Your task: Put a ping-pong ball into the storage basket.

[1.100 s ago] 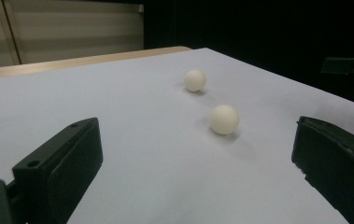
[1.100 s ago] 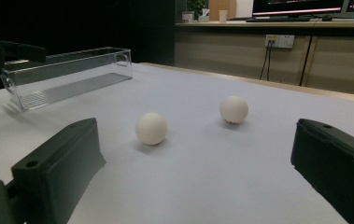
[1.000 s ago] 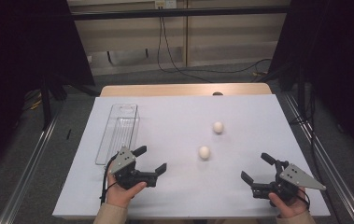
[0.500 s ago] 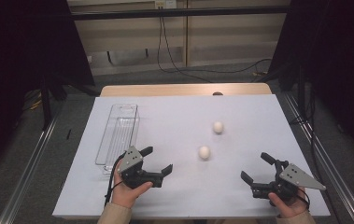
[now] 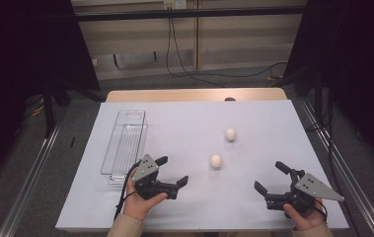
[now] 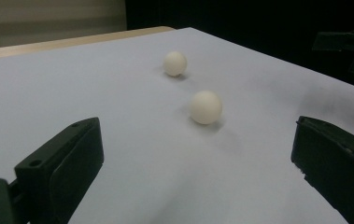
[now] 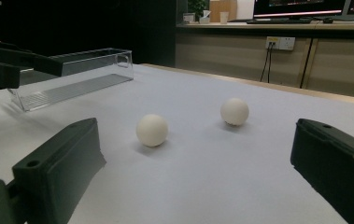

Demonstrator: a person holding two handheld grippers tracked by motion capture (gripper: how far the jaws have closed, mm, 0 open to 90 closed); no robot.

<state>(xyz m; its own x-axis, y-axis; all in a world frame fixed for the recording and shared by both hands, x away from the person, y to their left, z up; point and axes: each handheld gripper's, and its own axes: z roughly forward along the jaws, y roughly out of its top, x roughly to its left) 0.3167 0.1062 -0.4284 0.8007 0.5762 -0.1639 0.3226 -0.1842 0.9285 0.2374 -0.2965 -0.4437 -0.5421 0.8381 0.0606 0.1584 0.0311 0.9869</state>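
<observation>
Two cream-white balls lie on the white table top: the near ball (image 5: pixel 215 161) (image 6: pixel 206 107) (image 7: pixel 152 130) and the far ball (image 5: pixel 230 134) (image 6: pixel 174 63) (image 7: pixel 234 111). My left gripper (image 5: pixel 171 170) is open, low over the table, a short way left of the near ball, with its jaws pointing toward it. At the front right, my right gripper (image 5: pixel 271 177) is open too, with nothing between its jaws. In the right gripper view both balls sit ahead of it. A clear plastic tray (image 5: pixel 124 143) (image 7: pixel 74 77) lies along the left side.
The white table top (image 5: pixel 184 123) ends in a wooden strip (image 5: pixel 194 94) at the far edge. Metal rails run along both sides on the floor. Cables hang by the back wall. The right gripper's black jaw (image 6: pixel 347 44) shows far off in the left gripper view.
My left gripper has moved right and slightly forward, toward the near ball. The right gripper and both balls have stayed where they were.
</observation>
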